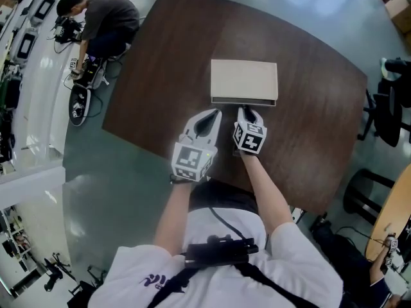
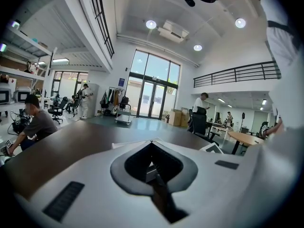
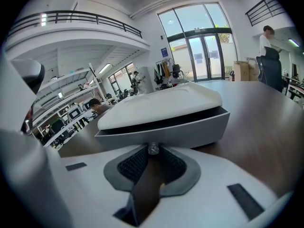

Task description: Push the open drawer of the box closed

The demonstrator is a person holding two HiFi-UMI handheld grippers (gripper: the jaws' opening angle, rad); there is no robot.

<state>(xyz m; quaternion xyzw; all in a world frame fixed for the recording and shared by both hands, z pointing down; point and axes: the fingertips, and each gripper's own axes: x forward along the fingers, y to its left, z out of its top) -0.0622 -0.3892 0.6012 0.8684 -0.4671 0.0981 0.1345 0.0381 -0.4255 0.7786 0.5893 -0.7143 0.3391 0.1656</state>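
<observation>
A flat cream box [image 1: 244, 79] lies on the dark wood table [image 1: 308, 140]. Its grey drawer [image 3: 166, 132] sticks out a little toward me, with a dark gap under the lid. The right gripper [image 1: 246, 110] is shut, and its tips [image 3: 153, 146] rest against the small metal knob [image 3: 153, 149] at the middle of the drawer front. The left gripper [image 1: 212, 113] is shut too and holds nothing. It hovers just left of the right one, near the box's front left corner. In the left gripper view a pale corner of the box [image 2: 124, 145] shows past the left gripper's closed tips [image 2: 152, 143].
The table's near edge runs just below both grippers. A person [image 1: 103, 18] crouches on the floor beyond the far left corner, amid cables and gear. Black office chairs [image 1: 388, 117] stand to the right, and a round wooden table [image 1: 395, 217] is at the lower right.
</observation>
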